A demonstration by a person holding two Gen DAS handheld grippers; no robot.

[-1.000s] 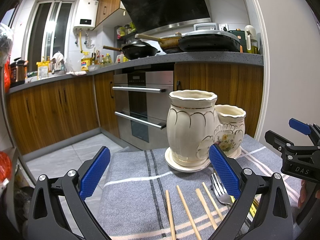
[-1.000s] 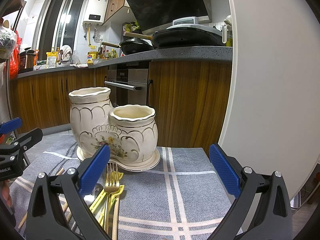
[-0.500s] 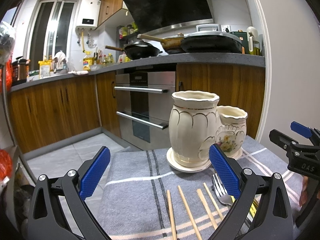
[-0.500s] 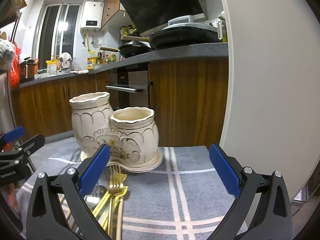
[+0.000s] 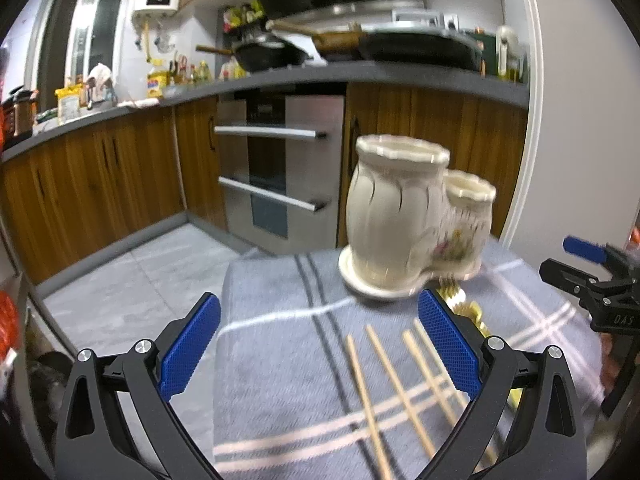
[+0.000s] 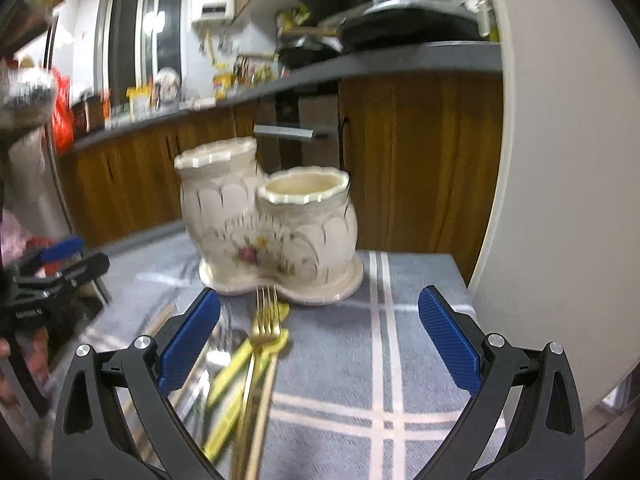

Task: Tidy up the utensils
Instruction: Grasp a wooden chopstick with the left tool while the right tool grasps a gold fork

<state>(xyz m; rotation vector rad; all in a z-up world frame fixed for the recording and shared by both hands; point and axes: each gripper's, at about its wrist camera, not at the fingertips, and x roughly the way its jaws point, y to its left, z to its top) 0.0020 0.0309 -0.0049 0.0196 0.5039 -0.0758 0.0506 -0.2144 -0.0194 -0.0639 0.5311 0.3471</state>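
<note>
The gold fork (image 6: 264, 322) is lying on the grey checked cloth (image 6: 400, 360) at about six o'clock from the cream ceramic holder (image 6: 272, 224), its tines pointing at the holder's base and nearly touching it. Yellow-green utensils (image 6: 236, 364) are lying under and beside the fork, blurred too much to name. In the left wrist view, four wooden chopsticks (image 5: 396, 380) are lying fanned out on the cloth, at roughly six o'clock from the holder and well apart from it. The holder is standing upright on its own saucer-like base, the taller pot at nine o'clock of the shorter one in the right wrist view.

The right gripper (image 6: 319, 344) is hovering above the cloth with its blue pads spread wide, nothing between them; the fork is showing just inside its left finger. The left gripper (image 5: 319, 344) is likewise spread wide and carrying nothing, with the chopsticks showing between its fingers. Wooden cabinets (image 5: 100, 176) and an oven (image 5: 280, 172) are standing behind.
</note>
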